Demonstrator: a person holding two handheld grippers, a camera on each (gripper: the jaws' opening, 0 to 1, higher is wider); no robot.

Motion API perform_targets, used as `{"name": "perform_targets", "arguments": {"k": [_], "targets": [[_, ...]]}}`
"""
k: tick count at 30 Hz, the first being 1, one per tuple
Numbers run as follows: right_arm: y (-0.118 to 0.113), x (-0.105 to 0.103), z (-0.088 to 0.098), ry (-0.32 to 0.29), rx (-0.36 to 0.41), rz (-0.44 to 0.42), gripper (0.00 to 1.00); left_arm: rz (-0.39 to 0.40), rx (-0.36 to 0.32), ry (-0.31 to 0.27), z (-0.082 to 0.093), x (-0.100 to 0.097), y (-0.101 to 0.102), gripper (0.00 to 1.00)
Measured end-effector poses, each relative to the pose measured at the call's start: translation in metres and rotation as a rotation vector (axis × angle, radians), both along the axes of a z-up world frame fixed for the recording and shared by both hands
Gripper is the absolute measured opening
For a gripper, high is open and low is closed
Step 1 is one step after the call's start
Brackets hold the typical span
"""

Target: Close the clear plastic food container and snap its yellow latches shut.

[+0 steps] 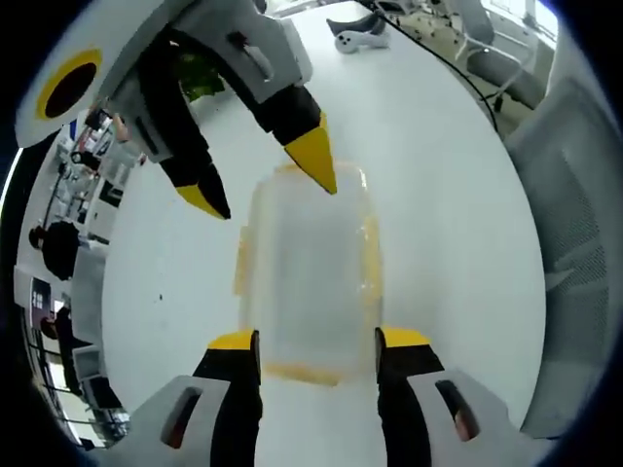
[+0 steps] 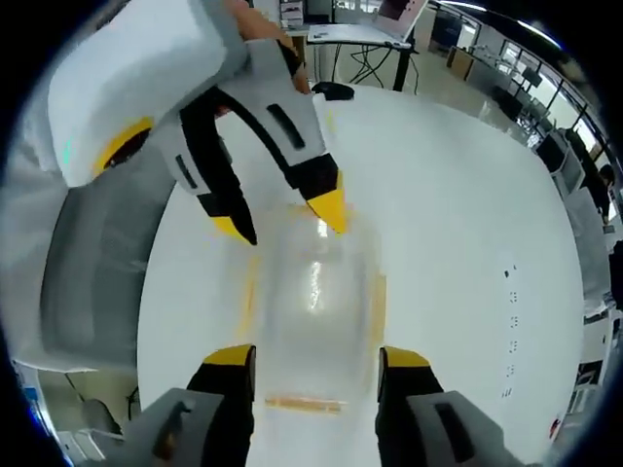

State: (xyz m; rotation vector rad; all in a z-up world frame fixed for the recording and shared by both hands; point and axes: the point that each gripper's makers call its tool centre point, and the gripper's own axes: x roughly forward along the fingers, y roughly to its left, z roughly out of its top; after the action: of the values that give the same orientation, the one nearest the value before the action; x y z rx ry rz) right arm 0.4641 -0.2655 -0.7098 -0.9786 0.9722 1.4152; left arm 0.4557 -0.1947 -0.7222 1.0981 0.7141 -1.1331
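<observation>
A clear plastic food container (image 1: 310, 277) with yellow latches (image 1: 241, 268) along its edges lies on the white table (image 1: 458, 204). My left gripper (image 1: 317, 341) is open, its yellow tips on either side of the container's near end. From above in the left gripper view comes the right gripper (image 1: 261, 182), also open, one yellow tip at the container's far end. The right gripper view has the same container (image 2: 316, 297) lengthwise, with my right gripper (image 2: 317, 357) open around its near end and the left gripper (image 2: 282, 219) open over its far end. I cannot tell whether the latches are snapped.
A white controller (image 1: 358, 39) lies far off on the table. Grey chairs (image 1: 555, 195) stand along one table edge, and another grey chair (image 2: 92, 253) sits close on the other side. A dark small object (image 2: 333, 90) and a desk with a laptop (image 2: 394, 17) lie beyond.
</observation>
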Motion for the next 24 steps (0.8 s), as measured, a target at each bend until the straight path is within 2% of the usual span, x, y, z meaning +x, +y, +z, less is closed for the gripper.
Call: {"name": "perform_targets", "arguments": {"k": [8, 10, 13, 16, 24], "targets": [[-0.007, -0.011, -0.002, -0.024, -0.002, -0.001, 0.59, -0.009, 0.006, 0.019, -0.001, 0.002, 0.003, 0.51], [-0.008, -0.014, -0.003, -0.036, 0.000, 0.000, 0.64, -0.016, 0.000, 0.035, -0.002, 0.001, 0.001, 0.57], [-0.009, -0.013, -0.003, -0.076, -0.003, 0.005, 0.60, -0.053, 0.055, 0.038, -0.007, 0.003, 0.008, 0.55], [-0.006, -0.018, -0.002, -0.080, 0.015, -0.008, 0.64, -0.053, 0.057, 0.049, -0.008, 0.004, 0.008, 0.61], [-0.011, -0.017, -0.014, -0.143, 0.003, -0.011, 0.69, -0.071, 0.091, 0.053, -0.015, 0.007, 0.013, 0.64]]}}
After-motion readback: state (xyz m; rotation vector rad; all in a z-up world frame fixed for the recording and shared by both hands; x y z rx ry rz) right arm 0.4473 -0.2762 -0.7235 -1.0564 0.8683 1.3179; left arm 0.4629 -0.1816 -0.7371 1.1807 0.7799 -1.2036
